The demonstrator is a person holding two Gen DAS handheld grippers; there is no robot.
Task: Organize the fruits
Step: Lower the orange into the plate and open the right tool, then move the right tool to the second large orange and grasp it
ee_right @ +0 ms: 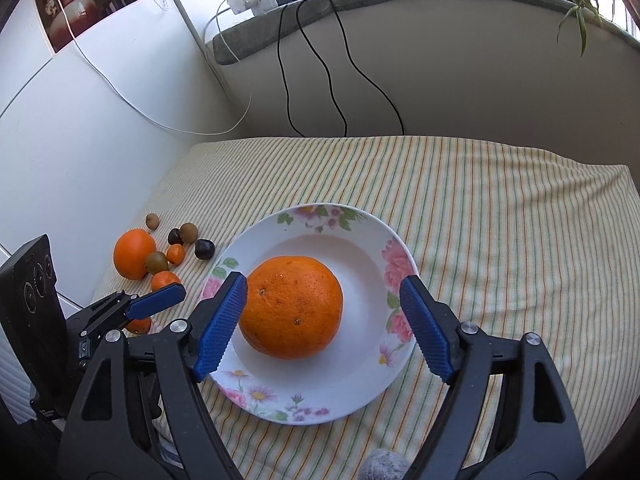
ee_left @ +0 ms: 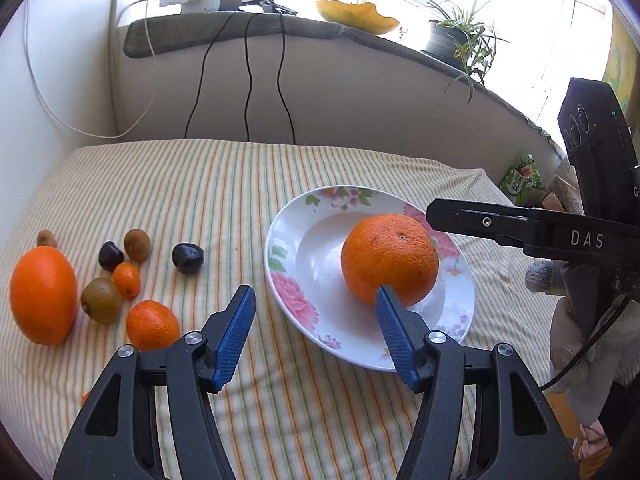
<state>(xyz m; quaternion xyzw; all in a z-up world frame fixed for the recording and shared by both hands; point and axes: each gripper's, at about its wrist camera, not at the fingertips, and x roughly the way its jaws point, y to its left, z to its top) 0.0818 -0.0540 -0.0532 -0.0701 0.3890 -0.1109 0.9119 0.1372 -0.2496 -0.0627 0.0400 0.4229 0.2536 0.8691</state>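
Note:
A large orange (ee_right: 292, 312) rests in the white flowered plate (ee_right: 360, 384) on the striped cloth. My right gripper (ee_right: 323, 282) stands open around it: the left pad (ee_right: 220, 320) is close beside the orange and the right pad (ee_right: 426, 328) is well apart. In the left wrist view the same orange (ee_left: 390, 258) lies on the plate (ee_left: 288, 240). My left gripper (ee_left: 314, 292) is open and empty above the cloth at the plate's near left rim. Left of it lie a second big orange (ee_left: 42, 294), a mandarin (ee_left: 152, 324), a kumquat (ee_left: 126, 279), kiwis (ee_left: 101, 300) and dark fruits (ee_left: 187, 258).
A white wall (ee_right: 80, 140) borders the cloth on the left. A padded sill (ee_left: 240, 28) with hanging cables (ee_left: 248, 92) and a potted plant (ee_left: 452, 40) runs behind. A gloved hand (ee_left: 576, 320) holds the right gripper's body (ee_left: 560, 236). A green packet (ee_left: 522, 178) lies far right.

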